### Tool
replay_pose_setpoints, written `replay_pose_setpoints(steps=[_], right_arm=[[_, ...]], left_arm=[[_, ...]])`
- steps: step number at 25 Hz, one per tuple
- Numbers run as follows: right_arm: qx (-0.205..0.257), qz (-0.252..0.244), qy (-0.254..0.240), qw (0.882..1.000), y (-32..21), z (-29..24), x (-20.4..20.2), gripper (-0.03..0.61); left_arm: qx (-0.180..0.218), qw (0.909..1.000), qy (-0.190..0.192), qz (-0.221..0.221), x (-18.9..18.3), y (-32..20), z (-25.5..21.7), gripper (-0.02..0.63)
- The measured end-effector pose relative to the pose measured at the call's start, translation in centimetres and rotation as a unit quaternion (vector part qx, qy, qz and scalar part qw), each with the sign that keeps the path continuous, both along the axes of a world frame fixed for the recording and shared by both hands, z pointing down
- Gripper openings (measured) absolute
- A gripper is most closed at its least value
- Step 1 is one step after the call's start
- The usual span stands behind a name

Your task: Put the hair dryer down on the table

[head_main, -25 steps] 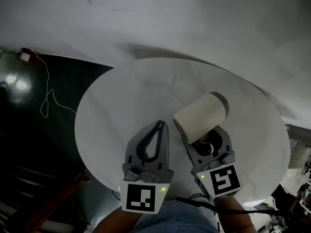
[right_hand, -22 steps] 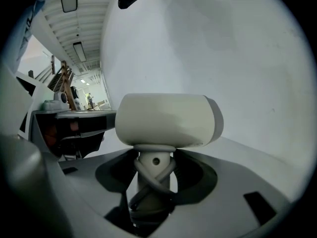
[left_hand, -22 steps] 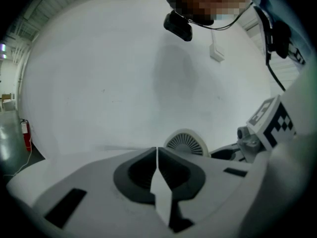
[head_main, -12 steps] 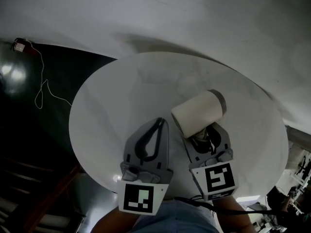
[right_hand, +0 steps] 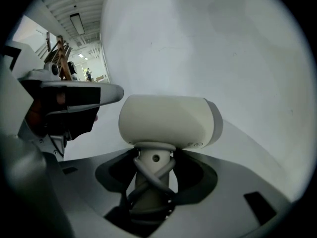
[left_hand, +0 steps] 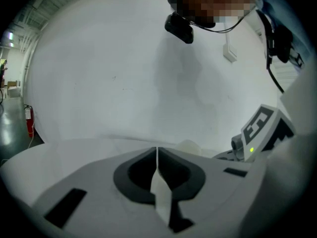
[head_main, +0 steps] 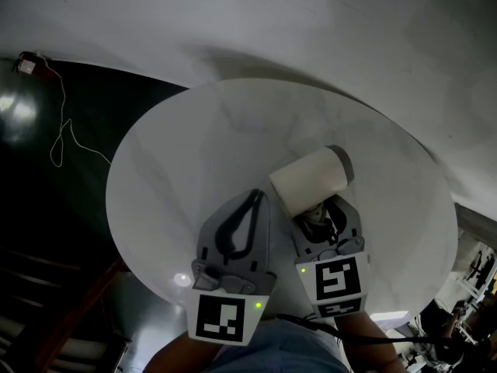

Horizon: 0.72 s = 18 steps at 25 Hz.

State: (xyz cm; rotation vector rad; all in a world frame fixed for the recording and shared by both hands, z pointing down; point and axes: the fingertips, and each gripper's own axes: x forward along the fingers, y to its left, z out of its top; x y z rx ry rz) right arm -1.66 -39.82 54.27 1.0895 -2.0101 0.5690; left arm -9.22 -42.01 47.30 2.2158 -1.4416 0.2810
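A cream hair dryer [head_main: 310, 179] with a grey rear cap is held above the round white table [head_main: 186, 154]. My right gripper [head_main: 322, 216] is shut on its handle, around which the cord is wrapped. In the right gripper view the hair dryer barrel [right_hand: 168, 120] lies crosswise above the jaws, and the handle [right_hand: 150, 180] runs down between them. My left gripper [head_main: 252, 202] hovers just left of it, shut with nothing in it; in the left gripper view its jaws meet edge to edge at the left gripper tip [left_hand: 157, 155].
The round table stands against a white wall [head_main: 326, 37]. Dark floor [head_main: 46, 177] lies to the left, with a thin white cable [head_main: 66, 134] trailing over it. A cord [head_main: 326, 326] runs back from the right gripper toward the person's body.
The right gripper and hair dryer have drifted slightly left and toward the person. The table sits a little higher in the view. The left gripper has stayed put.
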Motion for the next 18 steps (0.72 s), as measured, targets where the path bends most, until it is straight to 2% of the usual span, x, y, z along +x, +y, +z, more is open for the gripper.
replay_pose_setpoints(steps=[13, 18], right_arm=[[-0.038, -0.041, 0.069, 0.996, 0.9, 2.4, -0.8, 0.229], [-0.041, -0.044, 0.071, 0.996, 0.8, 2.4, -1.1, 0.227]], left_arm=[[0.001, 0.9995, -0.002, -0.030, -2.6, 1.2, -0.6, 0.017], [0.009, 0.9987, -0.005, -0.050, -4.2, 2.2, -1.2, 0.017]])
